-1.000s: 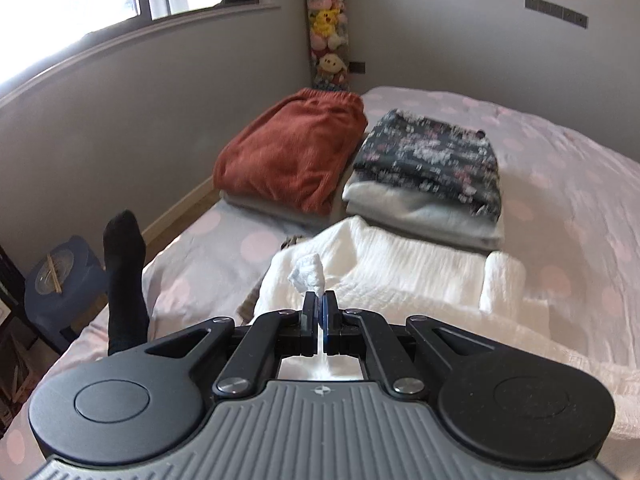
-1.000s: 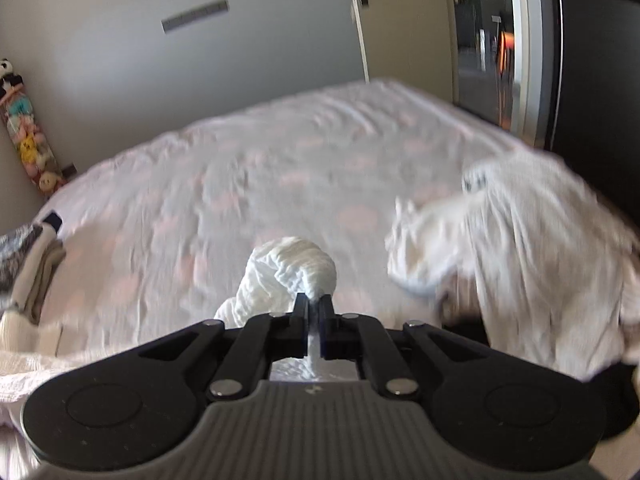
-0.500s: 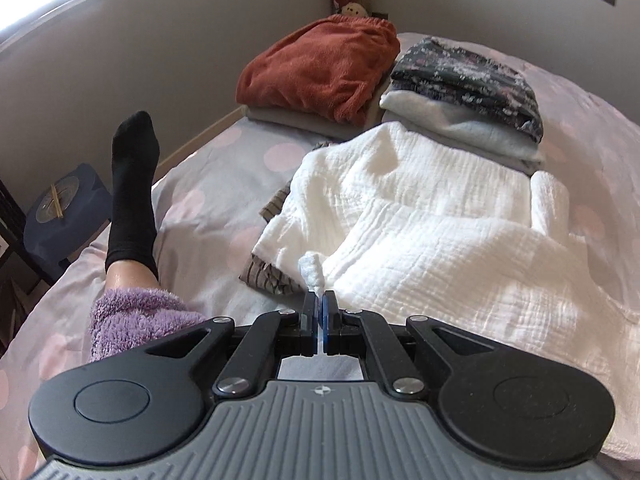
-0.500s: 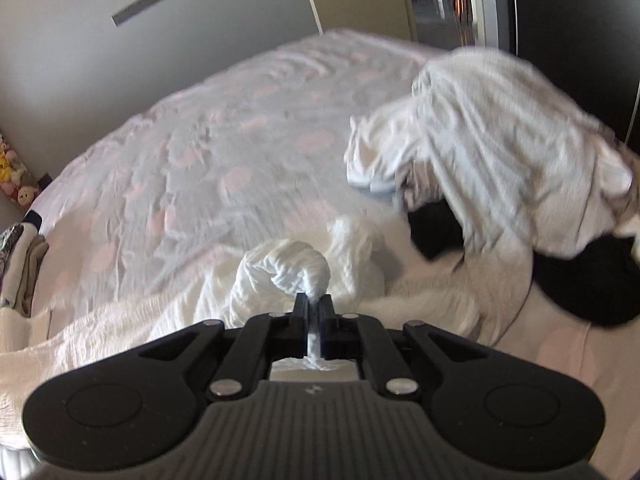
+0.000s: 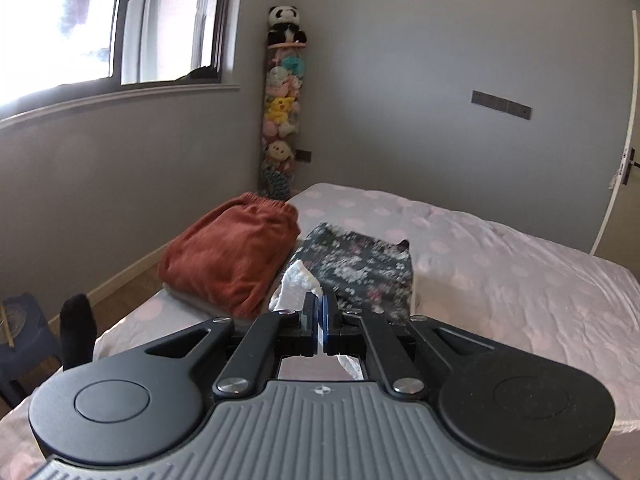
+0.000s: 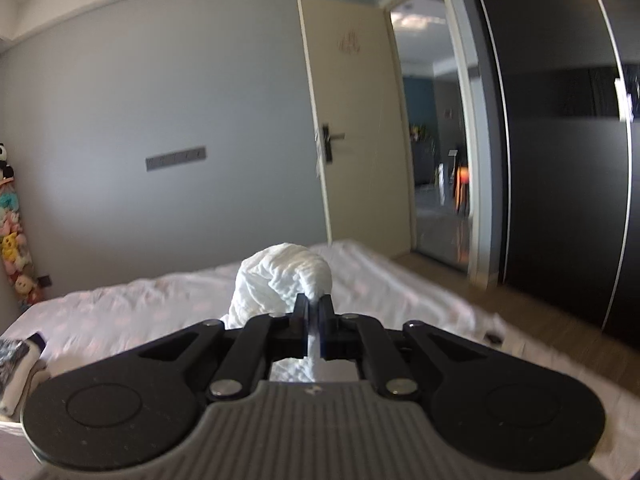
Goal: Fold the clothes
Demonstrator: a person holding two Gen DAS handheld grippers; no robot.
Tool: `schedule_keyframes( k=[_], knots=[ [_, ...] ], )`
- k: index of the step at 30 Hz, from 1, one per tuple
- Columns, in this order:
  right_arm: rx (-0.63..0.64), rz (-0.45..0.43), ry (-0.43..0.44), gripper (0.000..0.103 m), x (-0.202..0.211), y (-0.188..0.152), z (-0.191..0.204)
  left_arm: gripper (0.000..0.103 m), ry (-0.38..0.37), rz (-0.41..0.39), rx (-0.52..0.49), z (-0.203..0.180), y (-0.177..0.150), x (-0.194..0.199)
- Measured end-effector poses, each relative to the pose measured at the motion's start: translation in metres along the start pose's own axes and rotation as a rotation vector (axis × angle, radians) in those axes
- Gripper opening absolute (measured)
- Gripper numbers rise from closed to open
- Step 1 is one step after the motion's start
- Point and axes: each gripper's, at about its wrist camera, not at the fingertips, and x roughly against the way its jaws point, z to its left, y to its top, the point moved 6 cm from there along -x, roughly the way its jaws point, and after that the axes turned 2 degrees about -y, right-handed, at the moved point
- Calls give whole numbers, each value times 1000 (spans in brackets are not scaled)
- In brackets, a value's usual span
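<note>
Both grippers hold the white crinkled garment, raised high above the bed. My left gripper [image 5: 319, 303] is shut on a small bunched corner of the white garment [image 5: 295, 283], which sticks up just left of the fingertips. My right gripper [image 6: 314, 305] is shut on a larger rounded bunch of the same white garment [image 6: 283, 280]. The rest of the cloth hangs below the grippers and is hidden. Folded piles lie ahead in the left wrist view: a rust-coloured garment [image 5: 232, 259] and a dark floral one [image 5: 362, 270].
The bed, with its pale pink dotted sheet [image 5: 500, 264], fills the lower view. A person's black-socked foot [image 5: 78, 326] shows at the lower left. Behind stand a column of plush toys [image 5: 280, 120], a window [image 5: 100, 24], an open door [image 6: 352, 128] and a dark wardrobe [image 6: 560, 160].
Both grippers have lifted and tilted up from the bed, carrying the white garment; the spread cloth and the heap of unfolded clothes have dropped out of view.
</note>
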Motion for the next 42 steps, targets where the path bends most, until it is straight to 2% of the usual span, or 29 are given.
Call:
schedule_keyframes(
  k=[3,7,11,15,20,24,26,28,30,32,33,34,38,42],
  knots=[
    [44,4,-22,5,-28,15,4,0,-1,23,-42,-20,12,-23],
    [108,95,-36,5,-94,3,19,0,37,100,-82,-40,10,-80],
    [210,183,-53,5,-172,-27,47,0,100,172,-119,-53,-5,-138],
    [253,267,-71,5,-251,-58,76,0,156,231,-139,-63,-17,-190],
    [265,341,-82,5,-329,-96,107,0,144,241,-140,-69,-22,-215],
    [238,413,-62,6,-372,-127,123,2,129,244,-139,-74,-25,-231],
    [243,447,-44,7,-375,-146,129,5,122,246,-139,-76,-27,-240],
    [256,472,-37,9,-380,-157,133,14,114,248,-139,-78,-29,-248],
    [259,481,-22,26,-379,-162,137,22,107,250,-138,-81,-31,-256],
    [269,468,-28,39,-375,-161,136,33,94,247,-140,-82,-31,-259],
    [274,462,-26,39,-372,-159,136,40,86,242,-143,-83,-29,-254],
    [278,456,-24,39,-368,-157,135,41,81,237,-146,-82,-27,-247],
    [269,438,30,39,-337,-145,136,42,50,239,-144,-80,-28,-216],
    [241,445,107,39,-286,-150,141,48,24,264,-134,-74,-50,-179]
  ],
)
